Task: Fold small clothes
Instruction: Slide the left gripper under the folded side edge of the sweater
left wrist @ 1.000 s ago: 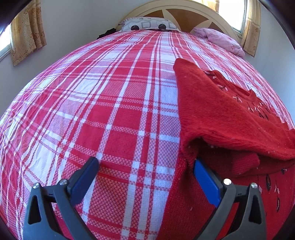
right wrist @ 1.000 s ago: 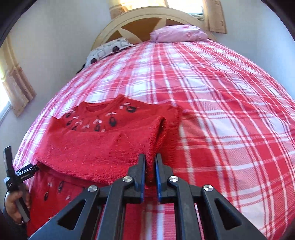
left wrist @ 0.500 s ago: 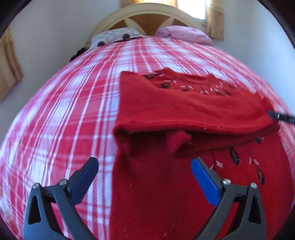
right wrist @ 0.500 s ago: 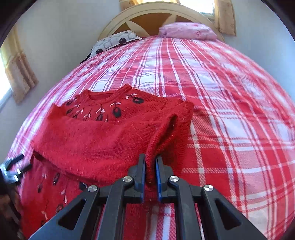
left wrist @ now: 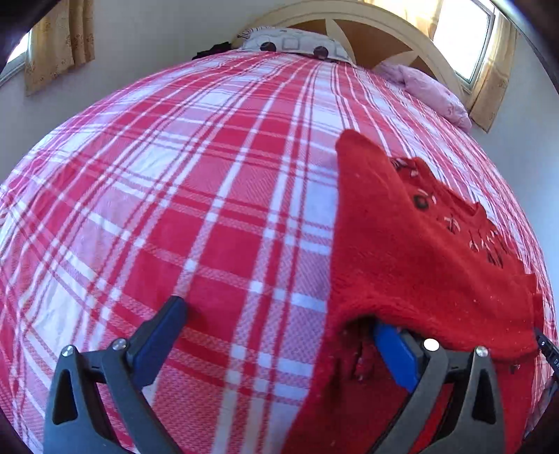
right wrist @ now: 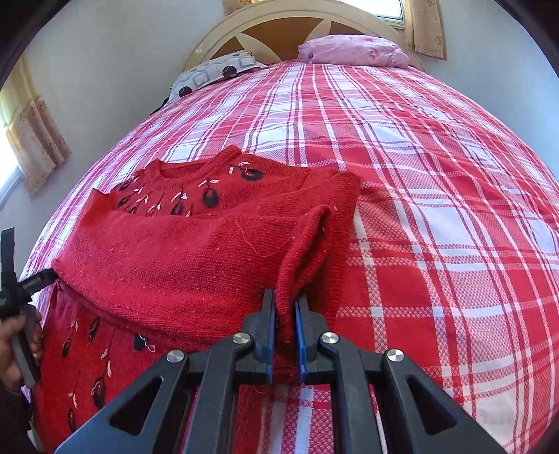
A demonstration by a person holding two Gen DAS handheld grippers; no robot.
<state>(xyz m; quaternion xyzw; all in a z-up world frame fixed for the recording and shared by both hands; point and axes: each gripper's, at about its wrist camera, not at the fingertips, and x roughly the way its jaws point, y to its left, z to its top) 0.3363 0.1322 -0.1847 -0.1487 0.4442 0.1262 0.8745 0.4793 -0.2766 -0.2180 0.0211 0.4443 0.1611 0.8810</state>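
A red knit sweater (right wrist: 195,251) with dark embroidered motifs lies on the plaid bed, its lower part folded up over the chest. My right gripper (right wrist: 284,321) is shut on the folded edge at the sweater's right side and holds it slightly raised. In the left wrist view the sweater (left wrist: 412,251) is at the right. My left gripper (left wrist: 276,321) is open; its right finger (left wrist: 394,352) sits under the folded edge and its left finger (left wrist: 160,328) rests over bare bedspread. The left gripper also shows at the right wrist view's left edge (right wrist: 21,283).
The red and white plaid bedspread (right wrist: 436,209) covers the whole bed. A patterned pillow (right wrist: 213,75) and a pink pillow (right wrist: 353,50) lie at the arched headboard (right wrist: 279,21). Curtained windows (left wrist: 59,38) flank the bed.
My left gripper swung right over the sweater, then back left, and its right finger is now tucked under the folded edge. My right gripper stays shut on the fold, barely moved.
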